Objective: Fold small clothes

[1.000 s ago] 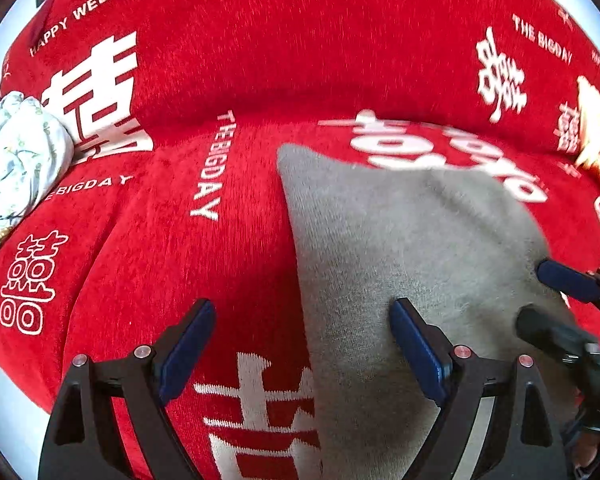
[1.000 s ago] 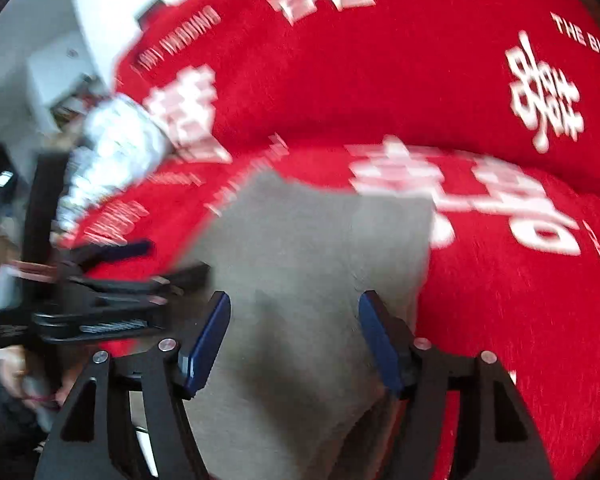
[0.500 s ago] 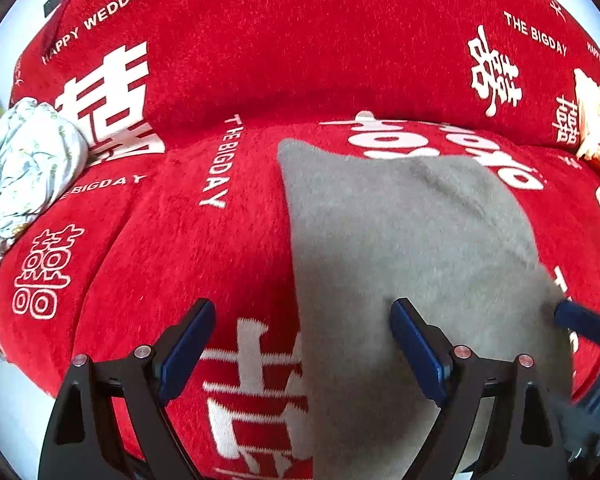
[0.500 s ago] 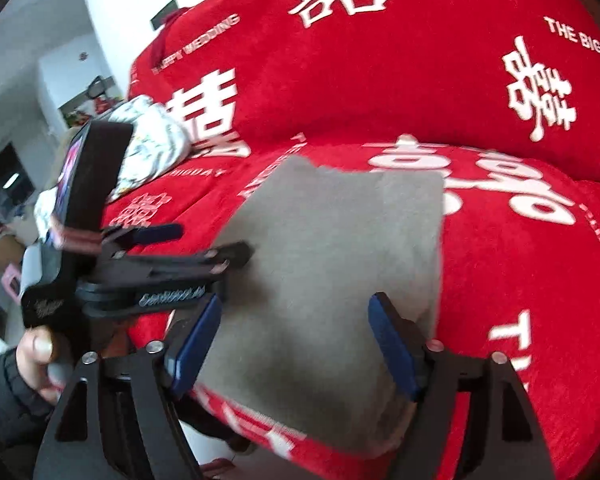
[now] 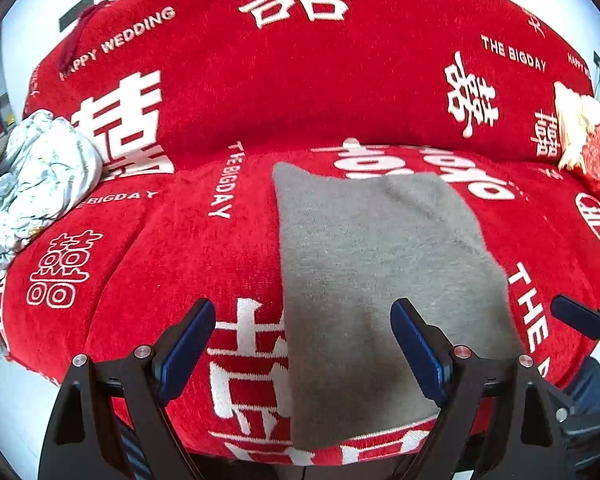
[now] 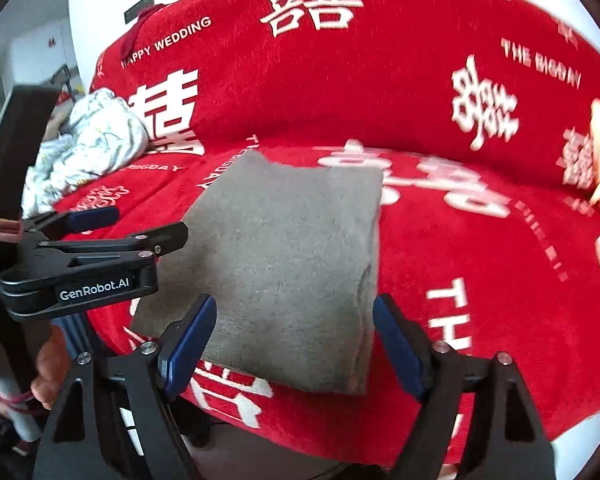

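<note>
Hovering with fingers spread wide and empty, the left gripper (image 5: 302, 354) and right gripper (image 6: 294, 350) frame the near edge of the grey cloth (image 6: 284, 264), which lies folded flat on the red sofa cover (image 5: 160, 248). Pressing its layered right edge square would likely finish it well. Farther left, the crumpled pale bundle (image 5: 40, 168) is hard to identify.

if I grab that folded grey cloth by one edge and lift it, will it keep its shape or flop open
The grey cloth will probably flop: it looks like soft knit, lying limp in stacked layers along its right edge. The layers look loose, so one may peel away. It seems light, and the fuzzy red cover should resist sliding.
</note>
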The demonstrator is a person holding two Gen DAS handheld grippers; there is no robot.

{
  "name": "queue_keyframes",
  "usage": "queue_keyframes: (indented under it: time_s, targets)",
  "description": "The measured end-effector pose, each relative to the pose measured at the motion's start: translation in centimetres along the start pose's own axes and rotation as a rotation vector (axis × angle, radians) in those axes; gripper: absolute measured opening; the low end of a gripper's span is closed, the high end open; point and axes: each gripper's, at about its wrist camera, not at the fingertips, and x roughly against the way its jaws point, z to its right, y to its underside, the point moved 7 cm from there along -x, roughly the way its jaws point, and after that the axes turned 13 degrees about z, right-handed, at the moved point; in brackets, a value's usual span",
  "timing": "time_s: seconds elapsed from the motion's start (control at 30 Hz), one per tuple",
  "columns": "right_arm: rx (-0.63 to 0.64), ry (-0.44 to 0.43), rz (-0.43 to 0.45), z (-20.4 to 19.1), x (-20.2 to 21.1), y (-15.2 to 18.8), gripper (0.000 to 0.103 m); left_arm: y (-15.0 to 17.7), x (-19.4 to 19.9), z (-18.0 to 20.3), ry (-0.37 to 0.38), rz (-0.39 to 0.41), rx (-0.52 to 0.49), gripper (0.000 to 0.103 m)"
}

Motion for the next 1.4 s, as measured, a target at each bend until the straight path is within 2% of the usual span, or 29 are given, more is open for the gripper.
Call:
queue_keyframes:
  time_s: [0.13, 0.23, 0.4, 0.8, 1.4]
  targets:
    - [0.035, 0.025, 0.023, -1.0, 1.0, -0.4, 0.085, 0.2, 1.7, -0.6, -0.005, 0.017, 0.051, 0.09]
    - [0.048, 0.037, 0.017, -1.7, 1.0, -0.3, 0.085, 0.4, 1.8, -1.0, -0.058, 0.012, 0.013, 0.09]
    - [0.049, 0.055, 0.006, -1.9, 0.5, -0.1, 0.085, 0.7, 2.2, -1.0, -0.078, 0.038, -0.018, 0.09]
    - [0.015, 0.061, 0.004, -1.3, 0.6, 0.3, 0.085, 0.9, 2.7, 0.1, -0.055, 0.041, -0.042, 0.09]
    - [-0.01, 0.057, 0.003, -0.6, 0.8, 0.4, 0.085, 0.8, 3.2, 0.2, -0.071, 0.057, -0.048, 0.09]
